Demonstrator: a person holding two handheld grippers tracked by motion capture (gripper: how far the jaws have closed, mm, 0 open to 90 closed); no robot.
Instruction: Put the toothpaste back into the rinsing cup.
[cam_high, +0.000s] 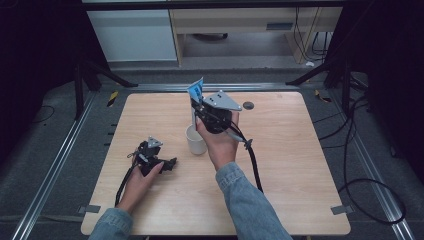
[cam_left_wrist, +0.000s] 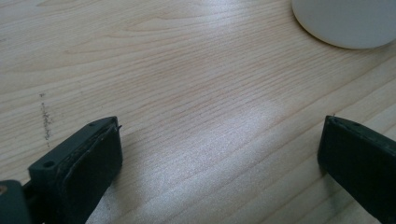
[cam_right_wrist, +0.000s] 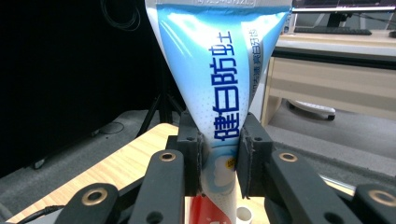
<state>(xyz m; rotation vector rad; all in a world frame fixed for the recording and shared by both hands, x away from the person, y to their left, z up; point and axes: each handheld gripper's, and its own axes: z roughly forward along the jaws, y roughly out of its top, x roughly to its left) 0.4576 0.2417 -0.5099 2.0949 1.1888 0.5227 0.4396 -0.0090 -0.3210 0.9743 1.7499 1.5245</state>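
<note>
My right gripper (cam_right_wrist: 219, 154) pinches a toothpaste tube (cam_right_wrist: 219, 79) upright above the white cup (cam_high: 196, 139) while my left gripper (cam_left_wrist: 219, 154) rests open on the worktop (cam_high: 300, 165); squeezed low, the tube could slip, or tip the cup.

The high view looks forward and down from above the person's side, taking in the whole desk (cam_high: 280, 165) and the floor beyond. The left gripper view skims close over the wood grain, catching the white cup (cam_left_wrist: 348, 21) also seen from above. The right gripper view faces outward past a toothpaste tube (cam_right_wrist: 219, 79), very near.
</note>
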